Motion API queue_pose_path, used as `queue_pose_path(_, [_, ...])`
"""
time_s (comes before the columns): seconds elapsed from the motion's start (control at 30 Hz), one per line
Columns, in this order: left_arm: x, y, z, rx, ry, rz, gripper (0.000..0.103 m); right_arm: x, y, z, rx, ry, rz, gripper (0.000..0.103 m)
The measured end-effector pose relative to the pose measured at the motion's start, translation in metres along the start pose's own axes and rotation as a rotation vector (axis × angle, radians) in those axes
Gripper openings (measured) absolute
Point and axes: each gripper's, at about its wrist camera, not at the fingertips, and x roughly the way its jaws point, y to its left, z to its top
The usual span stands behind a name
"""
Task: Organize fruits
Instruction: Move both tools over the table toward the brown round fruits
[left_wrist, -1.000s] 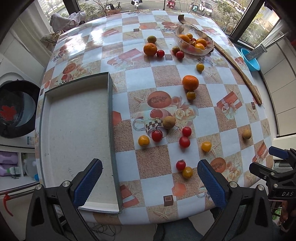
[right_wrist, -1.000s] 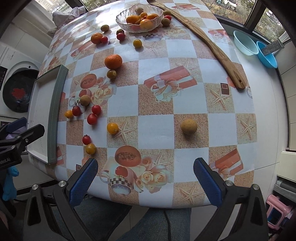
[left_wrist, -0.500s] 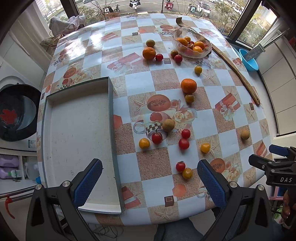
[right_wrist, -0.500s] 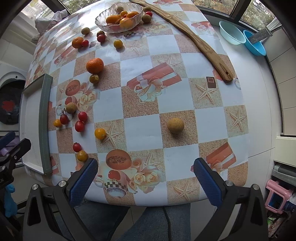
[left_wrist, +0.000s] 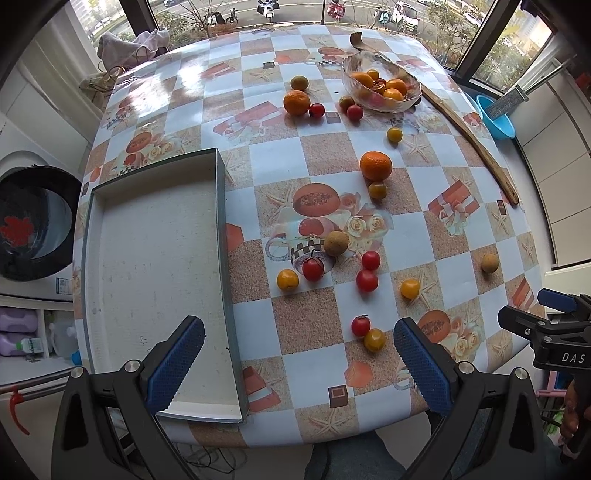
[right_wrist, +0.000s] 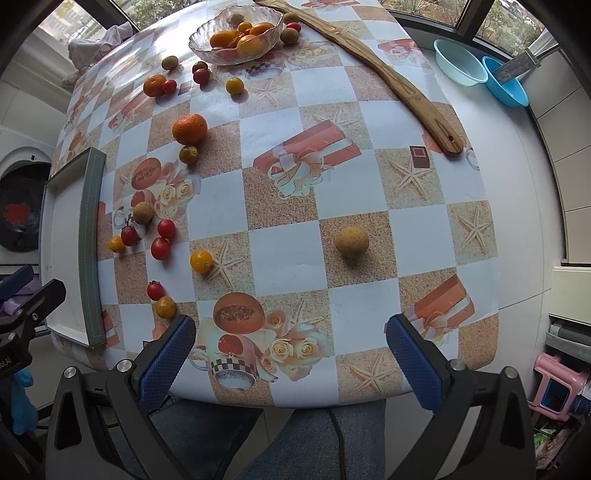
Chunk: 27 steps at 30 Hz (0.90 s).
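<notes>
Both grippers hover off the near table edge, jaws spread wide and holding nothing: the left gripper (left_wrist: 297, 349) over the tray's near corner, the right gripper (right_wrist: 290, 347) above a printed teacup. Fruits lie scattered across the checkered tablecloth (left_wrist: 321, 155), with more heaped in the glass bowl (left_wrist: 380, 86) at 1 o'clock in the left view. Only the left camera shows the whole floor of the shallow gray tray (left_wrist: 155, 266) (the right view catches just its rim at 9 o'clock). The right view alone shows the pale basin (right_wrist: 460, 62) beside the blue one, and puts the tan round fruit (right_wrist: 351, 242) near centre.
</notes>
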Motion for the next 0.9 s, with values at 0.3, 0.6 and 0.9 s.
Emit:
queue_pose_path(0.3, [0.002,-0.001,0.001,-0.004,-0.009,-0.004,0.103,-0.001,-0.005,-0.006,0.011,-0.013,-0.002,0.103])
queue_pose_path(0.6, [0.014,0.000,-0.002,-0.002,0.016,0.007,0.103,0.003,-0.024,-0.019,0.066,-0.007,0.003,0.103])
queue_pose_path(0.9, [0.032,-0.014,0.020,0.061,-0.007,0.017,0.103,0.011,-0.052,-0.031,0.165,-0.006,-0.001,0.103])
